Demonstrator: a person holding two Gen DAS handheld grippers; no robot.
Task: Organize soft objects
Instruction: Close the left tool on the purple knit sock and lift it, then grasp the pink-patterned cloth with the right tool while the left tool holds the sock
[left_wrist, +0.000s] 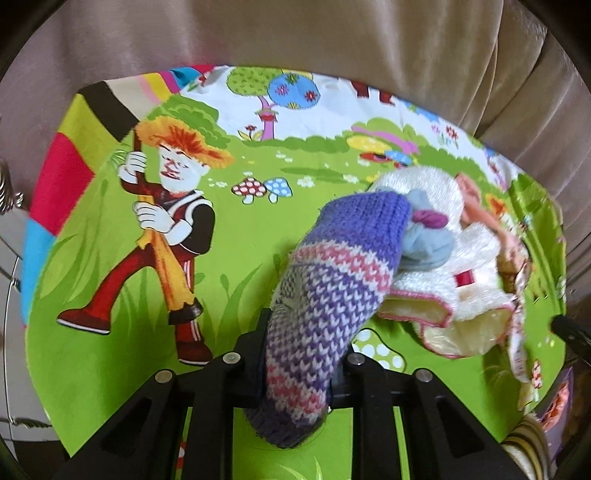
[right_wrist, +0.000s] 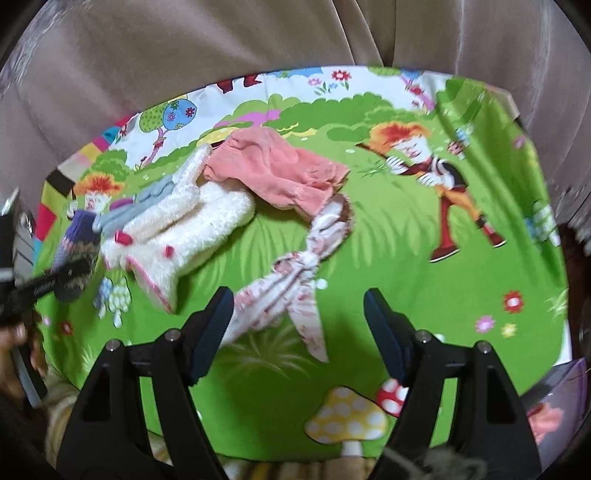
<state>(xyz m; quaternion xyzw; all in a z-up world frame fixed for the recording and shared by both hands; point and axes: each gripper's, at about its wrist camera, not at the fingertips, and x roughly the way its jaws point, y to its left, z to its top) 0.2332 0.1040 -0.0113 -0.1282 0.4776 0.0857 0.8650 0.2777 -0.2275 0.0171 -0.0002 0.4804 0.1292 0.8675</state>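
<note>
My left gripper (left_wrist: 295, 354) is shut on a purple, pink and white knitted sock (left_wrist: 332, 280) and holds it over the cartoon-print cloth (left_wrist: 122, 369). The sock's far end touches a white fluffy garment (left_wrist: 469, 258) with a grey-blue bow (left_wrist: 424, 243). In the right wrist view my right gripper (right_wrist: 299, 325) is open and empty, just above a knotted pink-and-white patterned cloth (right_wrist: 291, 280). A salmon-pink garment (right_wrist: 280, 173) lies behind it, next to the white fluffy garment (right_wrist: 184, 229). The sock (right_wrist: 74, 251) and the left gripper show at that view's far left.
The colourful cloth (right_wrist: 461, 332) covers a flat surface in front of a beige sofa back (left_wrist: 332, 33). A striped soft item (left_wrist: 528, 446) and a purple printed item (left_wrist: 561, 406) lie at the near right edge. A metal wire frame (left_wrist: 11, 332) stands at the left.
</note>
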